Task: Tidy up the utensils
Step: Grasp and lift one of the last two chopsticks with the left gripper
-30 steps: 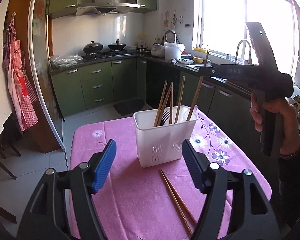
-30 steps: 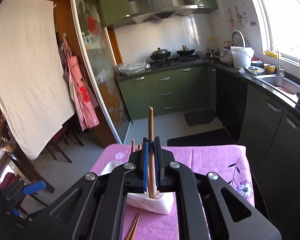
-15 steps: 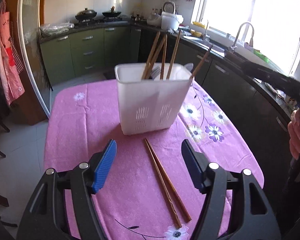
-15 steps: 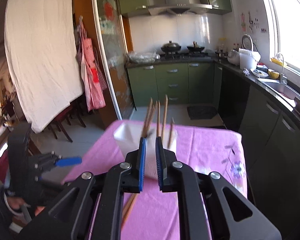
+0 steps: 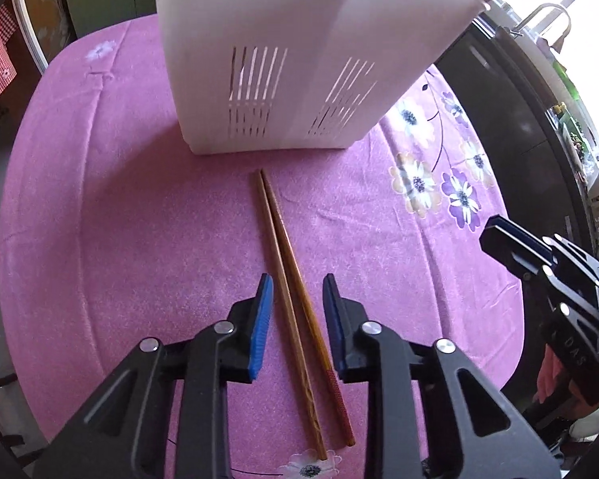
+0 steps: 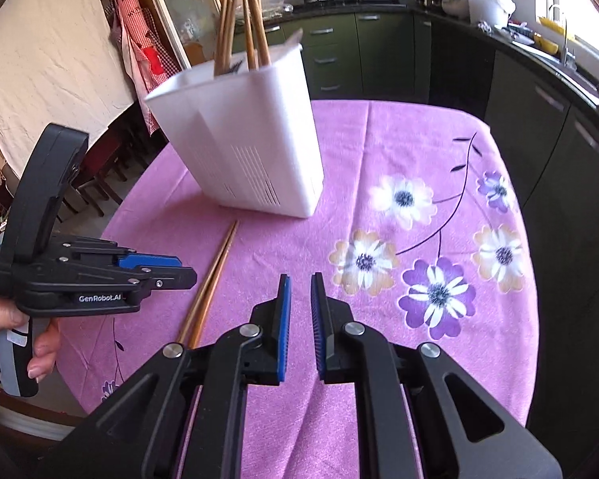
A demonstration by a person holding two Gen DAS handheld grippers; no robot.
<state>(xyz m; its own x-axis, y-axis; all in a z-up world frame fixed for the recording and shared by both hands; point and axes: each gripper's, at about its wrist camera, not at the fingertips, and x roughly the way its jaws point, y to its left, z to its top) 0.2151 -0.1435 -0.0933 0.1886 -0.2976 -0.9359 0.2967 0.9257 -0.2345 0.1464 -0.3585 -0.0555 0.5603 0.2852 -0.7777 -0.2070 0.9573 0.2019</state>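
My left tool (image 5: 295,311) hangs low over the desk (image 5: 119,239) with its blue pads apart, straddling the two chopsticks (image 5: 285,247) that lie side by side on the pink cloth, their thin tips pointing toward the white utensil holder (image 5: 299,60) on the far side and touching at that end. My right tool (image 6: 298,315) sits off to the right with its pads close but not touching, a narrow gap between them and nothing in it.

I judge these sticks light, stiff and fairly slick, being thin wood lying flat on a soft cloth. The pads stand over the thicker handle half, where the sticks spread slightly, so closing here should gather both into one pinch; one could still roll or slip out and end up crossed. The near end of one stick has a reddish textured grip, likely the less slippery spot.

The holder already has several chopsticks (image 6: 243,20) standing in it, leaning left. The cloth is pink with purple and white flowers toward the right edge and is wrinkled in places. Beyond the desk are green kitchen cabinets (image 6: 379,52), a stove with pans and a bright window on the right.
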